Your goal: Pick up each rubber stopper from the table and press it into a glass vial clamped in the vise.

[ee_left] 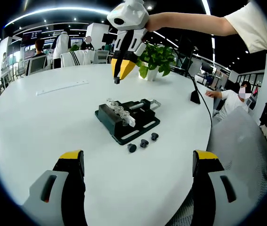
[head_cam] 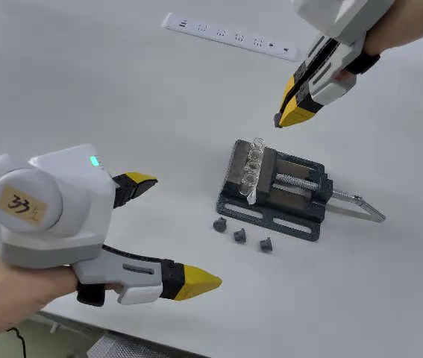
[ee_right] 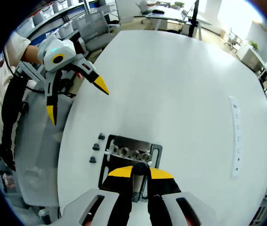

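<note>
A dark vise (head_cam: 272,215) stands on the white table with a row of clear glass vials (head_cam: 253,164) clamped upright in it. Three dark rubber stoppers (head_cam: 239,236) lie in a line just in front of the vise. My right gripper (head_cam: 284,119) hovers above and behind the vials, shut on a dark rubber stopper (ee_right: 140,167) at its tips. My left gripper (head_cam: 169,231) is wide open and holds nothing, low at the near left, well apart from the vise. From the left gripper view the vise (ee_left: 134,127), stoppers (ee_left: 143,142) and right gripper (ee_left: 120,71) lie ahead.
A white power strip (head_cam: 230,35) lies at the table's far side. The table's near edge runs just under the left gripper. A potted plant (ee_left: 157,59) and a black stand (ee_left: 195,96) sit at the far end; people sit in the office behind.
</note>
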A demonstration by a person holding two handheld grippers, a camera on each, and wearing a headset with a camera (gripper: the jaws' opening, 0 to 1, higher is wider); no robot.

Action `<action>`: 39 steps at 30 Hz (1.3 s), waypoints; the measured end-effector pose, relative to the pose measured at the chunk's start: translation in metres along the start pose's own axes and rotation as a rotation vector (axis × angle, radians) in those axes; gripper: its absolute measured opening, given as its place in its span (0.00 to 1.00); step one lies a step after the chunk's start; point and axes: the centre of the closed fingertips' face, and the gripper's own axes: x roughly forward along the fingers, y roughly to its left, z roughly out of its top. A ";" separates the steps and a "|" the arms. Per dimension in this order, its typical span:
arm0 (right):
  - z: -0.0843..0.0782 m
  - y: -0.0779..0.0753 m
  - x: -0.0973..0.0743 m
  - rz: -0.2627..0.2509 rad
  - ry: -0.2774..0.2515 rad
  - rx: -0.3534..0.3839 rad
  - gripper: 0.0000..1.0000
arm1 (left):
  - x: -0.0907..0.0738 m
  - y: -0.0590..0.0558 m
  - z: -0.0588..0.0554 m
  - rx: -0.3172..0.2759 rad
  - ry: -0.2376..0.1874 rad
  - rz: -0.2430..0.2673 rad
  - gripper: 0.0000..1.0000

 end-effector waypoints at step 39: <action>-0.008 -0.023 0.043 0.047 0.050 -0.026 0.06 | 0.006 0.002 -0.008 -0.026 0.012 0.001 0.95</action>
